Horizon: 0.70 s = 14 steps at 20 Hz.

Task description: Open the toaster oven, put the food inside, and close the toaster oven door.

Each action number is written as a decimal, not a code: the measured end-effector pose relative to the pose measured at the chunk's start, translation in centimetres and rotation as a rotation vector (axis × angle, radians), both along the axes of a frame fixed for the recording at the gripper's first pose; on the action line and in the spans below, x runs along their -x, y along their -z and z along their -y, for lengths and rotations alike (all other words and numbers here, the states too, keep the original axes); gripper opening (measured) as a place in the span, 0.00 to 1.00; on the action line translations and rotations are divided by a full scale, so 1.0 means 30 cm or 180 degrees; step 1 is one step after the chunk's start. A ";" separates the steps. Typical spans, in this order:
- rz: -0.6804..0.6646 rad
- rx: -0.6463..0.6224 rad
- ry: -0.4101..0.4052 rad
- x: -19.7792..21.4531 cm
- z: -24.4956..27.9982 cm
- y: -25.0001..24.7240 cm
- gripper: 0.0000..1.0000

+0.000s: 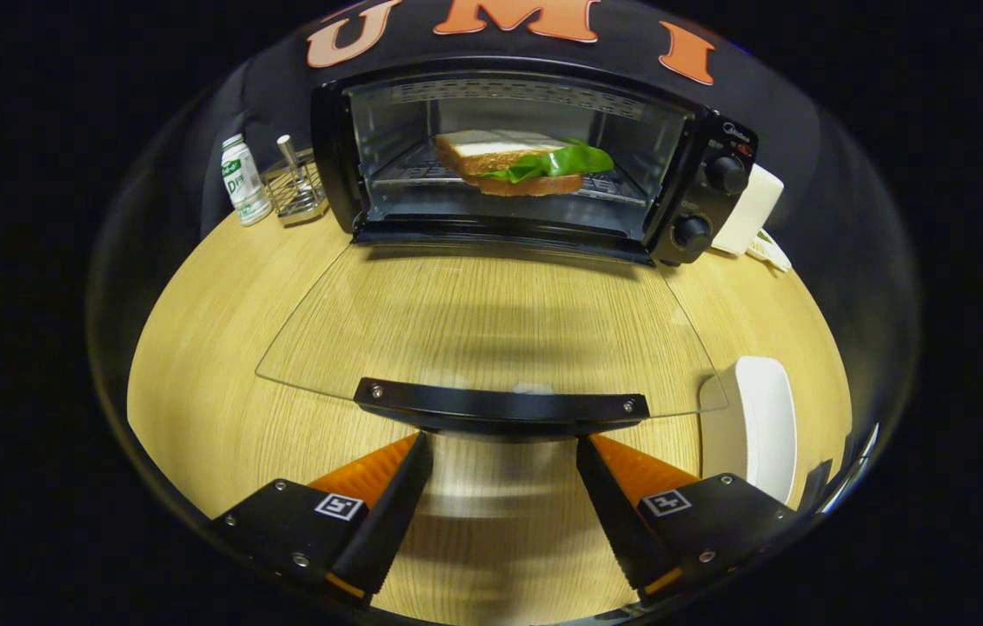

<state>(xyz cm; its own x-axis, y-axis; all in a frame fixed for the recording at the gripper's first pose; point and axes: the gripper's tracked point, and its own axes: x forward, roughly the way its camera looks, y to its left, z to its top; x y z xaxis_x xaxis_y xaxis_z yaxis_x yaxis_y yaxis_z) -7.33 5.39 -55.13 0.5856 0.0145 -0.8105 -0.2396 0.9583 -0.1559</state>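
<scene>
A black toaster oven (700,174) stands at the back of the wooden table with its glass door (491,322) folded flat down toward me. Inside, on the wire rack (404,169), lies a sandwich (513,161) of toasted bread with a green lettuce leaf sticking out to the right. The door's black handle (500,404) runs across just ahead of my fingertips. My gripper (504,448) is open, its two fingers spread wide just below the handle with nothing between them but table.
A white plate (756,426) lies on the table right of the door. Left of the oven stand a small white bottle (243,178) and a wire holder (295,187). A white box (747,213) sits behind the oven's right side. Two knobs (708,204) face front.
</scene>
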 end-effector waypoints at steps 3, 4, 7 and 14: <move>0.0032 -0.0010 0.0016 -0.004 0.003 -0.024 1.00; 0.0049 0.0000 -0.0006 -0.003 0.004 -0.040 1.00; 0.0145 0.0017 -0.0052 -0.020 0.004 -0.093 1.00; 0.0438 -0.0043 -0.0038 -0.119 -0.038 -0.268 1.00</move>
<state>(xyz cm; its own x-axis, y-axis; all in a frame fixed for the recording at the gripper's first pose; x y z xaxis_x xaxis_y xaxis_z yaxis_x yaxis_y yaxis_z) -3.75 6.53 -47.10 0.6909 0.0325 -0.7222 -0.2282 0.9577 -0.1752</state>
